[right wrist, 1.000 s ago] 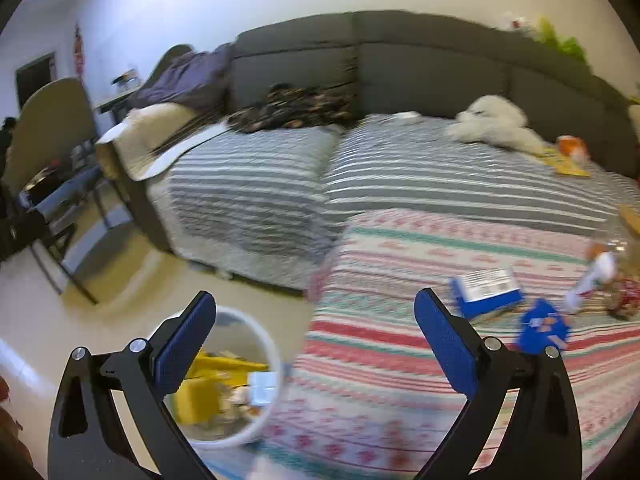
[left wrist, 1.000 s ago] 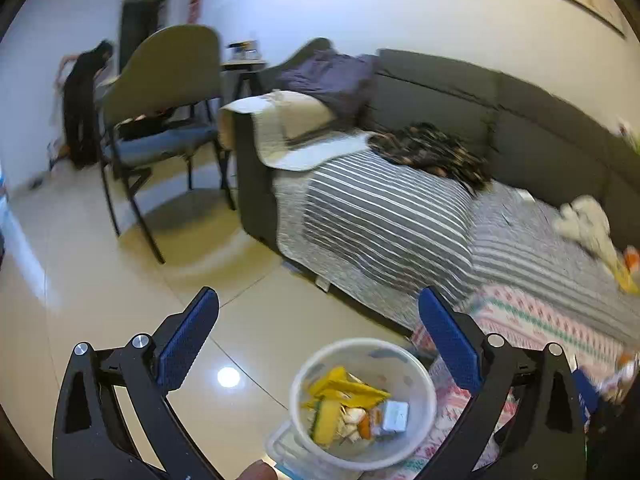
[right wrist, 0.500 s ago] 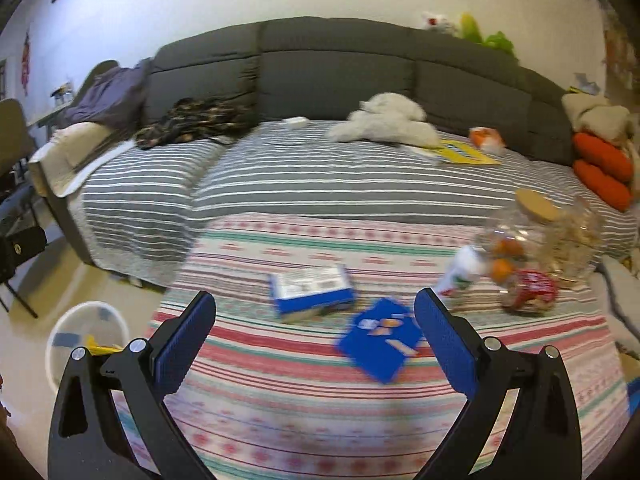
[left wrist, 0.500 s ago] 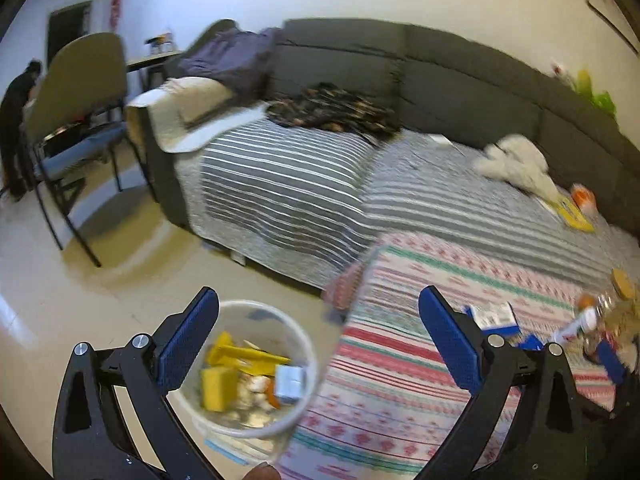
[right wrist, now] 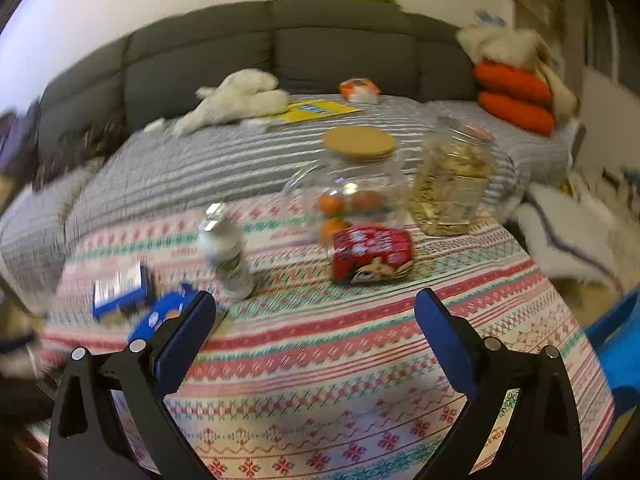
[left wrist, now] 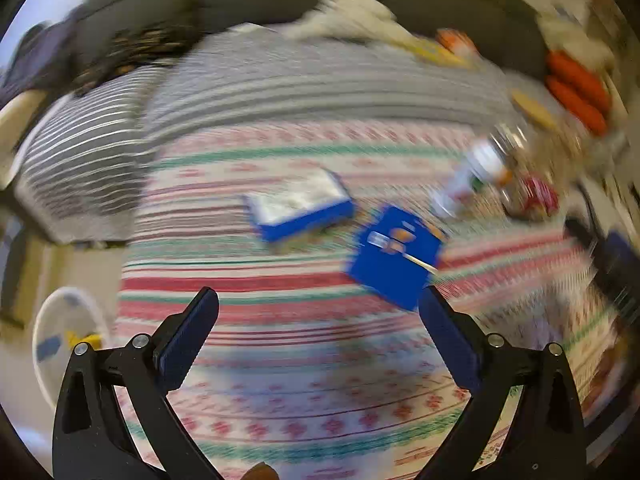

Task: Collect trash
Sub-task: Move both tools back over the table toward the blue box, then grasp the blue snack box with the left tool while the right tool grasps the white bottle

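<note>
In the left wrist view heavy blur is smearing nearly everything, so labels are proving unreadable; the left tongs [left wrist: 318,300] are standing wide open and gripping nothing above the patterned cloth [left wrist: 280,344] that is covering the bench. A blue-and-white box [left wrist: 298,210] is lying on that cloth, with a blue packet [left wrist: 394,258] just beside it, and a small bottle [left wrist: 464,184] is lying farther along the cloth. Off the cloth's edge, a white bin [left wrist: 70,340] is sitting on the floor, cut off by the tongs, with yellow scraps showing inside. In the right wrist view the right tongs [right wrist: 314,312] are likewise gaping empty over the cloth. A cork-lidded glass jar [right wrist: 352,184] is holding orange fruit, a second jar [right wrist: 452,184] is holding pale pieces I cannot identify, and a red wrapper [right wrist: 372,254] is lying in front of the cork-lidded jar, the bottle standing near it.
</note>
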Tool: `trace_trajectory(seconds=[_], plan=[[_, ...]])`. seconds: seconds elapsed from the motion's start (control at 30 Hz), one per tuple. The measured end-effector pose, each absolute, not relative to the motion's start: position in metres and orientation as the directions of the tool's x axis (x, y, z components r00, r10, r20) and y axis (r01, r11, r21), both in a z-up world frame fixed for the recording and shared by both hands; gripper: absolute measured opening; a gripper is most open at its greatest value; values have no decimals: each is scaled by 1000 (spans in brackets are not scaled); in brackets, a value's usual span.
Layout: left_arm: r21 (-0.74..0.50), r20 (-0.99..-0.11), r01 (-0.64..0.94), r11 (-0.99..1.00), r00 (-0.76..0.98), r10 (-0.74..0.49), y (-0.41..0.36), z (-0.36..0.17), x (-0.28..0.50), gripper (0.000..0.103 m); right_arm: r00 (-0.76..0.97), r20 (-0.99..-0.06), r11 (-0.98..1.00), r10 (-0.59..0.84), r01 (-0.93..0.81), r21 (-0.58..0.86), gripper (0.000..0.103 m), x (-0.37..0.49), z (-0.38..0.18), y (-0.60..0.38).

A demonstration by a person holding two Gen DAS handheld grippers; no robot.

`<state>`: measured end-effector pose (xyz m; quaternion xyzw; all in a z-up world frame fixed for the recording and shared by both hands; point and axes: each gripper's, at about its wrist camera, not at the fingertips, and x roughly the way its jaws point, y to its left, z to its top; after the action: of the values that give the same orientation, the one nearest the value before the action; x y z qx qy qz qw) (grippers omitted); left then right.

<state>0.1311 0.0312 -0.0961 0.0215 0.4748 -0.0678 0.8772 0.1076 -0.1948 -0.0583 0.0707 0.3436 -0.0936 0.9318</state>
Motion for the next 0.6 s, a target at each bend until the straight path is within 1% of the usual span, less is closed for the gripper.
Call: trace_trajectory(seconds=[0.1, 0.2, 0.27, 0.4, 0.47, 0.5, 0.53, 0.57, 0.6], plan=[[24, -849, 225, 974, 519, -99, -1, -113, 137, 96, 760, -637, 965, -128, 243, 97, 97, 107, -43, -212], [77, -869, 273, 959, 490, -70, -23, -131, 152, 96, 761, -636, 962, -124, 250, 112, 97, 107, -34, -226], [111, -878, 288, 951, 476, -42, -36, -138, 165, 96, 753, -648, 960, -116, 252, 121, 97, 110, -33, -232], [98, -896, 308, 946, 441, -51, -51, -147, 190, 96, 738, -668, 949, -91, 268, 167, 97, 115, -34, -248], [126, -907, 291, 948, 422, -9, -55, -158, 203, 96, 734, -674, 946, -89, 273, 173, 97, 117, -35, -253], [127, -910, 287, 949, 415, -4, -54, -161, 206, 91, 732, -675, 947, -88, 272, 172, 97, 118, -36, -254], [102, -920, 286, 953, 391, -18, -52, -167, 209, 79, 731, -677, 948, -83, 267, 172, 97, 119, -36, -254], [64, -922, 281, 958, 384, -51, -49, -169, 208, 78, 731, -678, 950, -80, 262, 171, 97, 120, -36, -255], [51, -916, 279, 959, 395, -66, -47, -167, 206, 73, 729, -680, 951, -77, 258, 169, 97, 120, -37, -254]])
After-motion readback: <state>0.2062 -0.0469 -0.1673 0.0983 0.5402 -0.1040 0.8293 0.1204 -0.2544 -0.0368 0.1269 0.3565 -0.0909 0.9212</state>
